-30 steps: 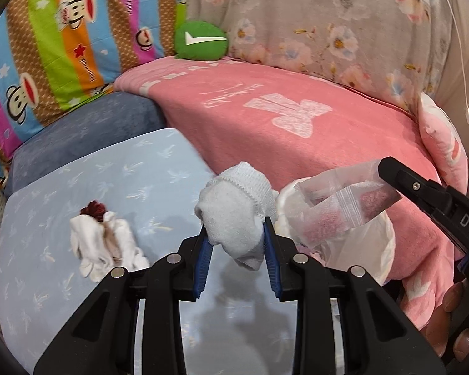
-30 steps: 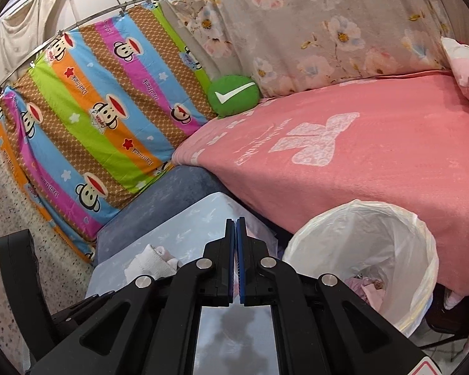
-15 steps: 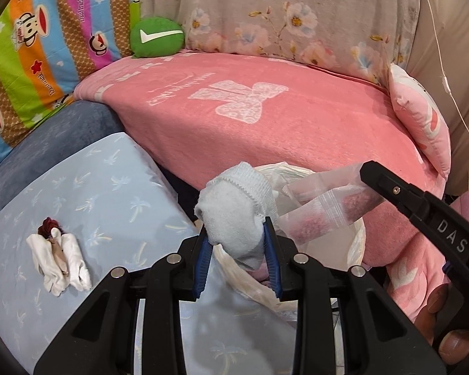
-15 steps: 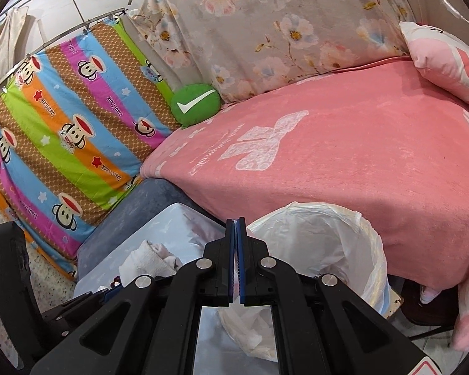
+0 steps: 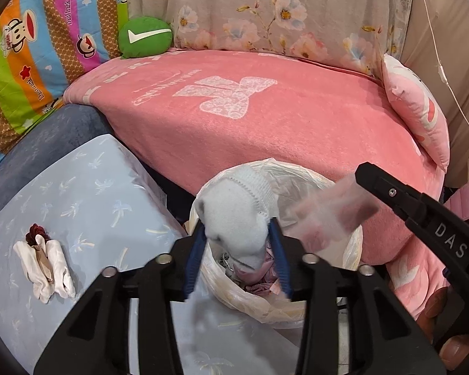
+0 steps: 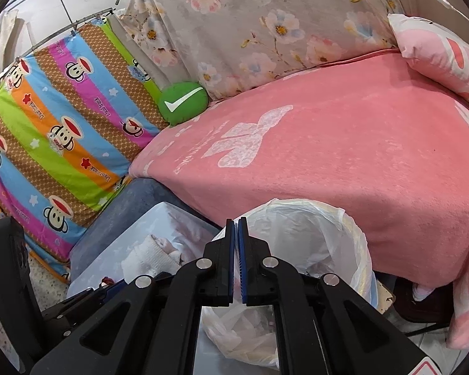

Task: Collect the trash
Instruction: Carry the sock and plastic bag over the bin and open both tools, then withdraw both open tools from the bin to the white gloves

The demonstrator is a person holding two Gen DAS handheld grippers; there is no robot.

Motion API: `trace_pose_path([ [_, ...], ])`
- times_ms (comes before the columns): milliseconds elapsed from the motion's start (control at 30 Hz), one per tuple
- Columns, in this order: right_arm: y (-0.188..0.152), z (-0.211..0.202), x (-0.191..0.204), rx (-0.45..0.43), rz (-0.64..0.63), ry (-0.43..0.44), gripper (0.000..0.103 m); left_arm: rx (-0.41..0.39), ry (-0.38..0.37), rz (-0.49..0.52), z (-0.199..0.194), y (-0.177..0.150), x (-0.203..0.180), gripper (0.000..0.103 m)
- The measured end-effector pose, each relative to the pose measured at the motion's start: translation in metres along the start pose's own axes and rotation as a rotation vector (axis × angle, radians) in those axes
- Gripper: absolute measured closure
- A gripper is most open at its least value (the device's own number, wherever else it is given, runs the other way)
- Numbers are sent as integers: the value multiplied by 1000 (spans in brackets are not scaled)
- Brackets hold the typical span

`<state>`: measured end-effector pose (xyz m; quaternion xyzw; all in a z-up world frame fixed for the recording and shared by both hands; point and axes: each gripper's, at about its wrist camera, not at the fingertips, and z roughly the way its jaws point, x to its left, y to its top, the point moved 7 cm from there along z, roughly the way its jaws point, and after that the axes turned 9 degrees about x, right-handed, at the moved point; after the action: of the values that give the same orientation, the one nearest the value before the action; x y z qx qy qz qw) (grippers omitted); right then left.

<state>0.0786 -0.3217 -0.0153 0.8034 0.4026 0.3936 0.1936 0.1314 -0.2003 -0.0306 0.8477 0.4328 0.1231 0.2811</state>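
My left gripper (image 5: 238, 234) is shut on a grey-white sock (image 5: 234, 209) and holds it over the mouth of the bin lined with a white plastic bag (image 5: 300, 175). My right gripper (image 6: 236, 234) is shut; in the left wrist view its tip (image 5: 369, 175) pinches a clear plastic zip bag (image 5: 331, 215), blurred, above the bin. The bin (image 6: 328, 234) shows in the right wrist view, with pinkish trash inside. A crumpled white tissue with a dark red bit (image 5: 43, 259) lies on the light blue table (image 5: 87, 200).
A pink blanket covers the bed (image 5: 250, 118) behind the bin. A green check-mark cushion (image 5: 145, 39) and a pink pillow (image 5: 419, 109) lie on it. A striped monkey-print sheet (image 6: 56, 131) hangs at the left. A blue-grey stool (image 5: 47, 143) stands beside the table.
Both grippers moved right, from above the table to over the bin. The sock and zip bag now hang over the bin's mouth. The zip bag is motion-blurred.
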Motion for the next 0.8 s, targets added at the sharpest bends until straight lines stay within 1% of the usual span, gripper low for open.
trace_pose_path([
  [33,0,0,1,-1,1,0,92,-11,11,-1,-1,0,0,43],
  [100,-1,-1,1,-4,1,-2,92,-25,24,-6,-4,1,2,33],
  [133,0,-1,2,-5,-1,-1,91,-30,29,-9,-5,2,3,32],
  [433,-3,1,11,5,-18,9,87,-42,40,-42,-13,0,19,32],
  [800,-14,9,43,35,-75,35,87,-40,42,-117,-21,-9,53,32],
])
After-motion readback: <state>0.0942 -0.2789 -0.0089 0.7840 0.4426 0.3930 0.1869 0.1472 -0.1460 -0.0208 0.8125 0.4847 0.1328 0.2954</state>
